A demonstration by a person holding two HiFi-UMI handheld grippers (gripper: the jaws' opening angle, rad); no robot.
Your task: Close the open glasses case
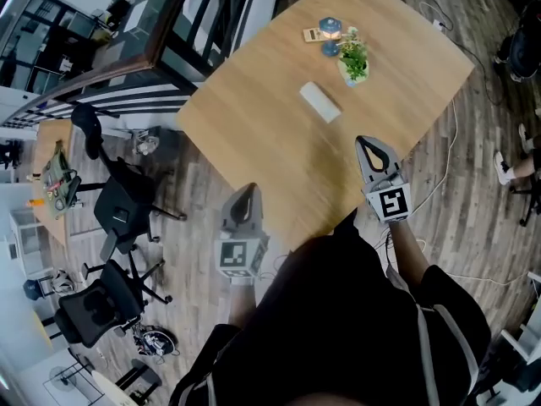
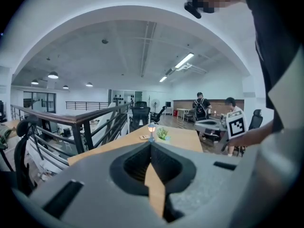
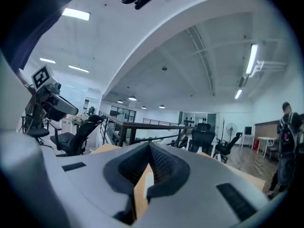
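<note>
The white glasses case (image 1: 320, 101) lies on the wooden table (image 1: 254, 125), in the middle of the top; from above it looks like one low oblong with the lid down. My right gripper (image 1: 363, 140) hovers over the table's near right edge, well short of the case, jaws shut and empty. My left gripper (image 1: 248, 188) hangs off the table's near left edge, over the floor, and is shut too with nothing in it. The left gripper view shows its own jaws (image 2: 151, 144) meeting at the tips. In the right gripper view the jaws (image 3: 148, 146) also meet.
At the far end of the table stand a small lamp (image 1: 330, 28), a potted plant (image 1: 352, 60) and a card (image 1: 312, 35). Office chairs (image 1: 122, 201) and a railing (image 1: 127, 83) are to the left. A cable (image 1: 448, 159) runs along the floor at right. People stand in the background (image 2: 201, 107).
</note>
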